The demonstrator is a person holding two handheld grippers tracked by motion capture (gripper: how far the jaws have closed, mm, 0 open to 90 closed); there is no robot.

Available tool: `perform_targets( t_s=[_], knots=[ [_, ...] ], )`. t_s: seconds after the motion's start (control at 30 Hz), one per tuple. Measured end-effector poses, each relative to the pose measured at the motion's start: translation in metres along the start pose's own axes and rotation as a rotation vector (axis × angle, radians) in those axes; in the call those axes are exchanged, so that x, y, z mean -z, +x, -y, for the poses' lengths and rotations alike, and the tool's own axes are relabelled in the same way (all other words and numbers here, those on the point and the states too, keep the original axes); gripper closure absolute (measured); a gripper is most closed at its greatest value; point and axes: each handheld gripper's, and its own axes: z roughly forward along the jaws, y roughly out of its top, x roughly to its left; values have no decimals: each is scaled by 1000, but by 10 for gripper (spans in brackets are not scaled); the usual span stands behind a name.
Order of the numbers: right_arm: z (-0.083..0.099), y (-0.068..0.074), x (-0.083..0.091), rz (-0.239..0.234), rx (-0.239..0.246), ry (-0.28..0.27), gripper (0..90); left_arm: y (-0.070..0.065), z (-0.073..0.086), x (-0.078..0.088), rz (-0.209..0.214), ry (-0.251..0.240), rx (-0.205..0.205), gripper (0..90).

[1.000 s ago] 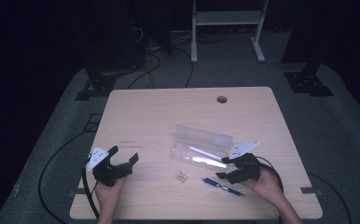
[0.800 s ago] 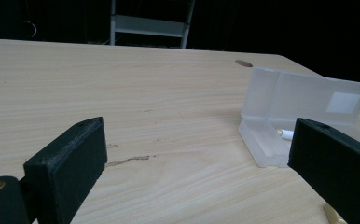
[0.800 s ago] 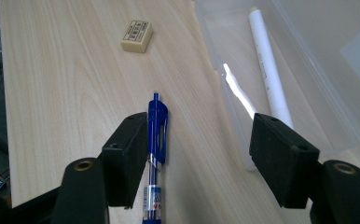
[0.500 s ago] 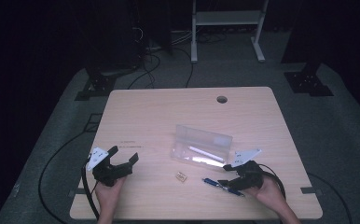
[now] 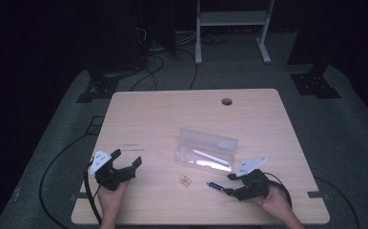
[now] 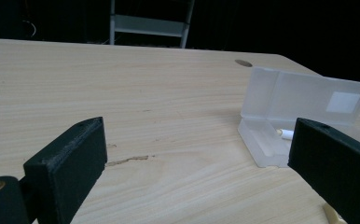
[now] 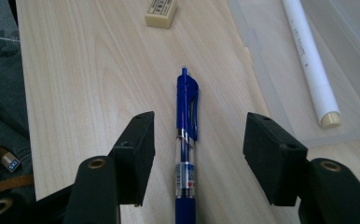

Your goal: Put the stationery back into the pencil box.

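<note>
The pale wooden worktop (image 5: 172, 114) is carrying everything here, with a round cable hole (image 5: 227, 101) near its far edge. On it, right of centre, a clear plastic case (image 5: 206, 149) is lying open, its lid standing up behind the tray, and a white pen (image 5: 211, 157) is resting inside the tray.

The left gripper (image 5: 125, 164) is sitting at the near left corner in the person's hand, well apart from the case; in the left gripper view its fingers (image 6: 66, 158) are standing wide apart with nothing but bare wood between them.

The right gripper (image 5: 227, 183) is hovering low at the near right, just in front of the case. Its fingers (image 7: 136, 149) are apart and have just been closing — they are straddling a blue pen (image 7: 186, 140) without pressing on it, a gap showing on either side of the barrel. That pen is lying flat on the worktop, just beside the open tray's near edge, its clip end pointing away from the gripper towards a small tan eraser (image 7: 161, 11).

In the high view the eraser (image 5: 186, 180) is lying between the two grippers, near the blue pen's tip (image 5: 214, 185) and apart from the case.
</note>
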Motion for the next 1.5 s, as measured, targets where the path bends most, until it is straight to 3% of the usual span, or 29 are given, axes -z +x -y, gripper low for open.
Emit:
perform_targets(
  t_s=[0.8, 1.5],
  knots=[
    [7, 9, -6, 17, 7, 52, 561, -1, 0, 1, 1, -2, -3, 34],
    [8, 15, -14, 42, 45, 114, 668, -1, -1, 1, -2, -4, -6, 34]
  ],
)
